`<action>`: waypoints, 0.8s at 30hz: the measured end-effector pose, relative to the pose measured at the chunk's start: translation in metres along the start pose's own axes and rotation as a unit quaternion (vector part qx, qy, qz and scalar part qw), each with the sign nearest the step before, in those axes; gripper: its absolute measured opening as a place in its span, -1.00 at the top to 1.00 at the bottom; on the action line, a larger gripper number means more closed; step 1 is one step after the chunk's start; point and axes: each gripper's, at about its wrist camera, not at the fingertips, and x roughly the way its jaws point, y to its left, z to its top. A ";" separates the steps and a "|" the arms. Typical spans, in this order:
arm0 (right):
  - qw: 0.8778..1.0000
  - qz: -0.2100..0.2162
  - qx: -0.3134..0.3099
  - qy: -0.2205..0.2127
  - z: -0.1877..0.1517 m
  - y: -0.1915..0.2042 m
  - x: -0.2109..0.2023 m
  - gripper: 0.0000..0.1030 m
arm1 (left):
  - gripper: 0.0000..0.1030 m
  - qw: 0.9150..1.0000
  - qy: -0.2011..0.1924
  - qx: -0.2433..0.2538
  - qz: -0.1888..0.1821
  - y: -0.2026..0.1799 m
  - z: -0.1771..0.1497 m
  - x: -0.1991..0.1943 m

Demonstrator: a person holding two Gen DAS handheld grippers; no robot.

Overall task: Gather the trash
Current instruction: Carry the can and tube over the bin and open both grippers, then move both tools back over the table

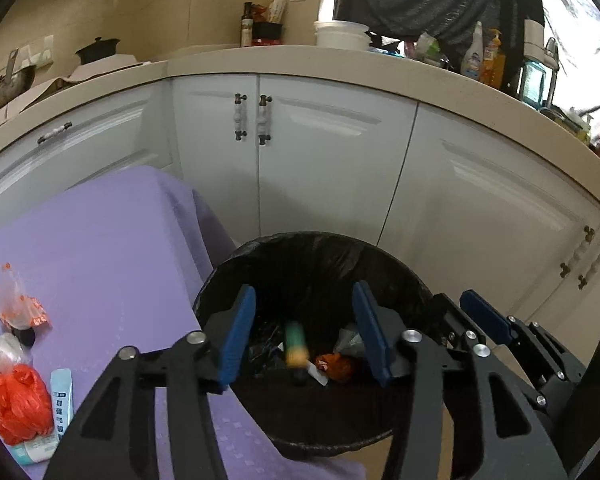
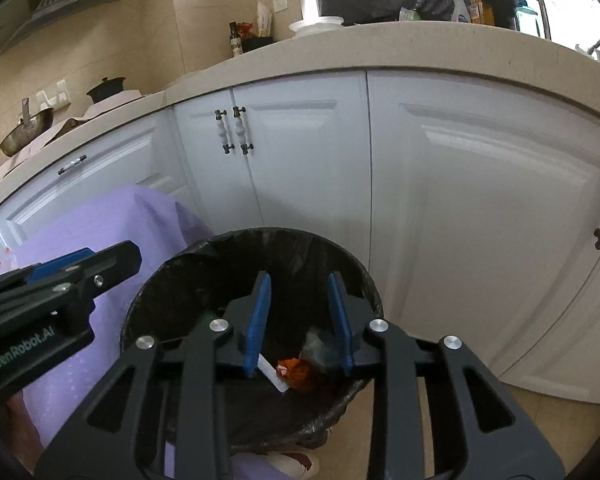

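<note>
Left wrist: both claws over the bin, nothing gripped.
My left gripper point(image 1: 304, 332) is released, jaws well apart above the black-lined trash bin point(image 1: 260, 264); a blurred green-and-yellow tube point(image 1: 294, 346) sits in the gap, touching neither pad, looks mid-drop. Remaining trash lies on the purple tablecloth point(image 1: 100, 248) at 9 o'clock: orange plastic bag point(image 1: 16, 404), soft, light, crushable, so I'd pinch a bunched fold; white-blue packet point(image 1: 62, 404), flat and slick, take by an edge; clear wrapper with orange print point(image 1: 22, 308) behind.

Right wrist: right gripper point(image 2: 300, 320) released too.
Jaws narrower, empty, over the same bin; orange wrapper point(image 2: 296, 372) and white strip point(image 2: 274, 376) lie inside at 6 o'clock. Left claw shows at 9 o'clock.
</note>
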 end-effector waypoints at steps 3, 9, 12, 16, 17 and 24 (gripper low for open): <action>1.000 0.000 -0.002 -0.001 -0.001 0.004 -0.002 0.40 | -0.03 1.000 0.002 -0.005 -0.001 0.003 0.000 0.000; 1.000 0.008 -0.004 -0.009 -0.002 0.018 -0.018 0.36 | -0.09 1.000 -0.015 -0.011 0.007 0.020 -0.004 -0.021; 1.000 0.018 -0.007 -0.011 -0.003 0.031 -0.030 0.32 | -0.10 1.000 -0.020 -0.010 0.012 0.030 -0.005 -0.033; 0.999 0.040 -0.018 -0.013 -0.005 0.056 -0.044 0.32 | -0.13 0.999 -0.035 -0.010 0.034 0.051 -0.013 -0.058; 0.999 0.046 -0.021 -0.013 -0.005 0.062 -0.047 0.32 | -0.13 0.998 -0.037 -0.011 0.039 0.057 -0.015 -0.063; 0.994 0.100 -0.048 -0.009 -0.015 0.116 -0.070 0.32 | -0.15 0.995 -0.044 -0.032 0.083 0.107 -0.035 -0.101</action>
